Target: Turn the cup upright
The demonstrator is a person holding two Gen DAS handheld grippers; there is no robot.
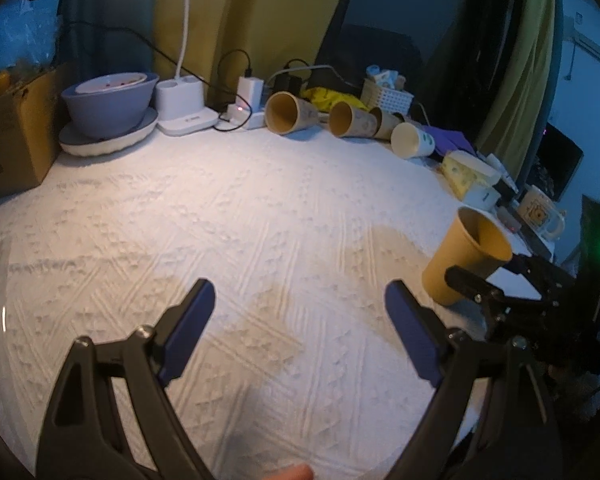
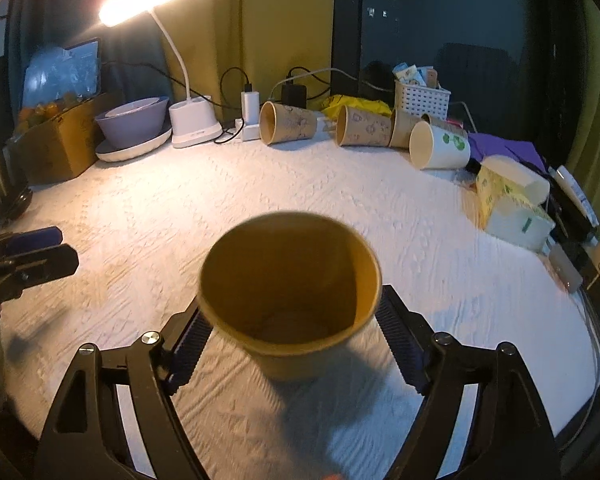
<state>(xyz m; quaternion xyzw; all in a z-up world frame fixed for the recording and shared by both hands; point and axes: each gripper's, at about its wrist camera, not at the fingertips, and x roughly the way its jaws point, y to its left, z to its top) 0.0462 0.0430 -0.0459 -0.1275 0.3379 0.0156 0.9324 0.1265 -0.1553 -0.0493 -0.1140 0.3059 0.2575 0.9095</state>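
One brown cup | clamped, right gripper | no legible writing

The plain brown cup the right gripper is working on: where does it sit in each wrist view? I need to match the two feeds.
Left wrist: the brown cup stands mouth-up at the right edge, between the right gripper fingers, beyond the open left gripper.
Right wrist: the same cup fills the lower centre, with the fingers beside its sides.
Shared landmark: the white cup with green print lying on its side at the back.
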